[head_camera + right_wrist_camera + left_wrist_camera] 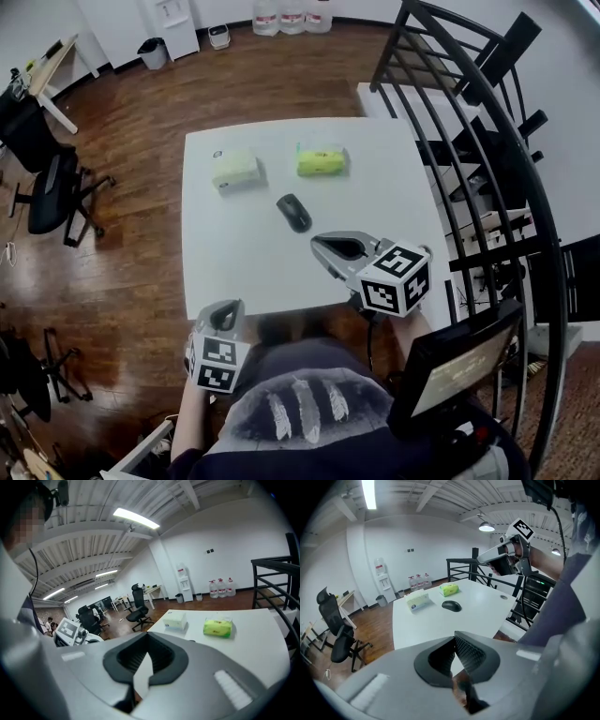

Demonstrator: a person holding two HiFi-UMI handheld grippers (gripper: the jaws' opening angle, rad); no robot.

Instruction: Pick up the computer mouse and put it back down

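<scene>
Table: white, smooth, square top with rounded corners. On its far half lay a white tissue pack and a green tissue pack, both soft and boxy. The computer mouse, black, matte, a low rounded oval, rested flat near the table's centre, just nearer than the packs and clear of both tools. The right gripper hovered over the near right area, tilted down, jaws together, empty. The left gripper hung at the near edge, jaws likewise closed on nothing.
</scene>
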